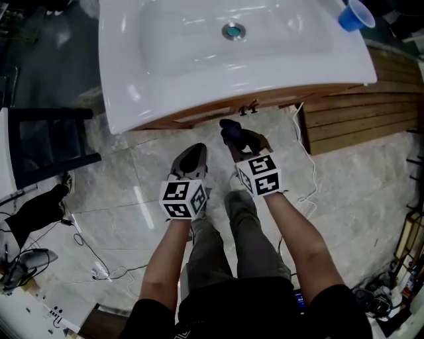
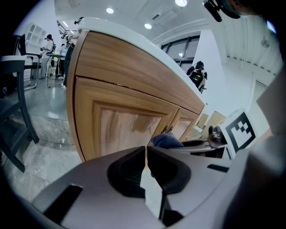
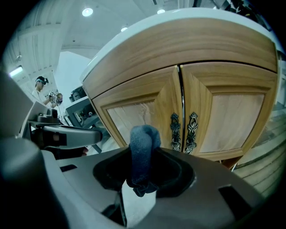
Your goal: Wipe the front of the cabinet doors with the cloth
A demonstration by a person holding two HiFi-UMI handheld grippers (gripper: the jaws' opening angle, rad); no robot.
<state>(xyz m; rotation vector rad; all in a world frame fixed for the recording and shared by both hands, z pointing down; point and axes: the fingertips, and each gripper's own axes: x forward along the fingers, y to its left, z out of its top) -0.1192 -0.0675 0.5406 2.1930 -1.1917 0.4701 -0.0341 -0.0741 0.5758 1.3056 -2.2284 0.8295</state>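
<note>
Two wooden cabinet doors [image 3: 183, 120] with ornate dark handles [image 3: 182, 132] stand under a white sink top [image 1: 232, 46]. My right gripper [image 3: 140, 172] is shut on a bunched dark blue cloth [image 3: 142, 154], a short way in front of the left door and apart from it. The cloth [image 1: 232, 130] pokes out toward the cabinet in the head view. My left gripper [image 2: 145, 167] is shut with nothing in it, level with the left door panel [image 2: 129, 127]. Both grippers [image 1: 192, 159] hang low over the floor in front of the cabinet.
A blue cup [image 1: 356, 14] sits on the sink's right corner. A dark chair [image 1: 46, 142] stands to the left, with cables [image 1: 93, 258] on the marble floor. A white cord [image 1: 308, 165] trails beside a wooden slatted wall [image 1: 371, 112] at right. People stand far off.
</note>
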